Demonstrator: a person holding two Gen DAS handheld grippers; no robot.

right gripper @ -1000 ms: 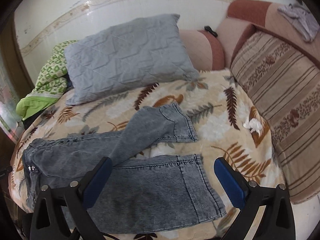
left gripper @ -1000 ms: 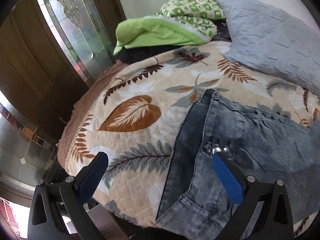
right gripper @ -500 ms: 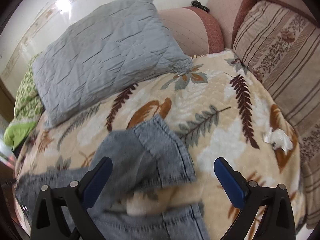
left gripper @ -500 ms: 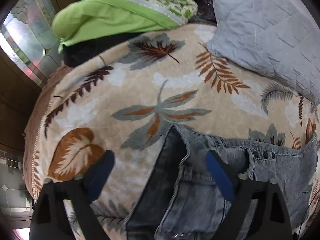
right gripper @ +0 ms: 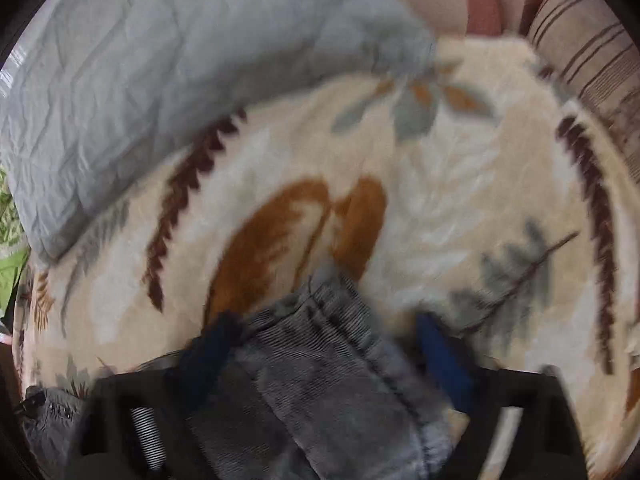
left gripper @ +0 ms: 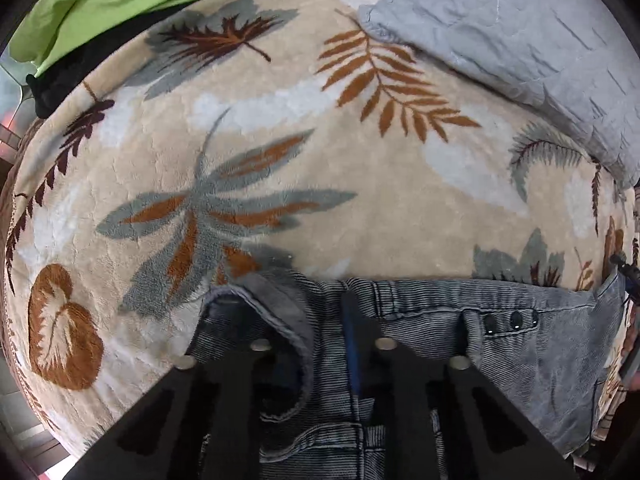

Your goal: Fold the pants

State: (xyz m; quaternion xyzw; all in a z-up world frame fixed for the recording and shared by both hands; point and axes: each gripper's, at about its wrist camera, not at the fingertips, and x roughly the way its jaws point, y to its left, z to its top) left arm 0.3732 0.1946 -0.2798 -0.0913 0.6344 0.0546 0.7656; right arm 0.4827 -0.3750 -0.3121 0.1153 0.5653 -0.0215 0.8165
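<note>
The blanket (left gripper: 360, 184) fills both views, its edges cut off; the right wrist view is motion-blurred. A grey pillow (right gripper: 168, 80) is cropped at the top. The pants (left gripper: 440, 320) lie on the blanket, the legs out of frame. No readable writing. The left gripper (left gripper: 320, 336) is clamped on the waistband fold, its left pad hidden. The right gripper (right gripper: 324, 340) is closing around a leg hem (right gripper: 348, 320), contact unclear.

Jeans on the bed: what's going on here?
A person is starting to fold grey jeans on a leaf-print blanket. The left tool has clamped the waistband. The right tool is closing around a leg hem, not yet pinching it. A grey pillow lies behind.
</note>
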